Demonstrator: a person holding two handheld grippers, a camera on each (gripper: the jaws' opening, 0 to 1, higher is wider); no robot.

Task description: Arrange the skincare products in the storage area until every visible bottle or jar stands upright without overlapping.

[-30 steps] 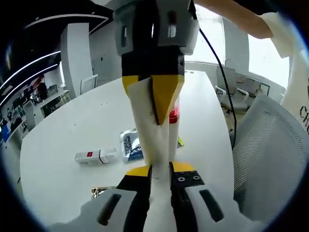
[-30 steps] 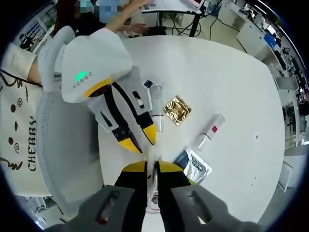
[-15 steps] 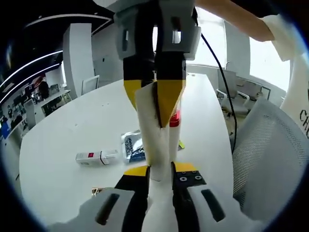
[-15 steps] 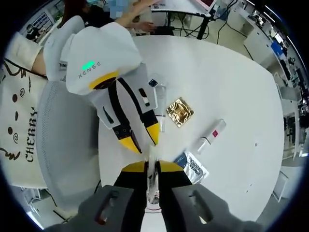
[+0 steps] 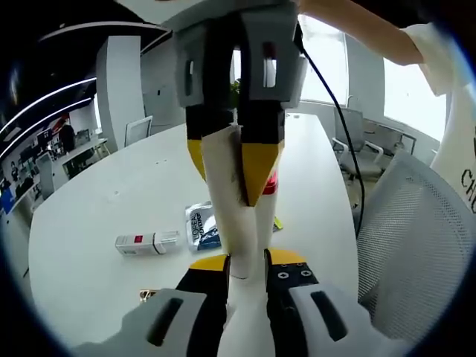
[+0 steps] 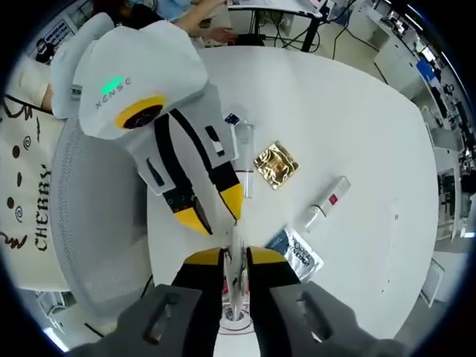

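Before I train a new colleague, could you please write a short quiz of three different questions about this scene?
1. True or false: both the left gripper and the right gripper are shut on the white tube.
2. Which lies nearest the gold sachet on the white table? A) clear tube B) red-labelled tube C) silver sachet
3. Fill in: the red-labelled tube is lying ____.

Key: 1 true; 2 A; 3 flat

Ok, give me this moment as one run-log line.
left claw: shut on white tube | right claw: shut on same tube, held above white table | on table: gold sachet, silver sachet, boxed tube
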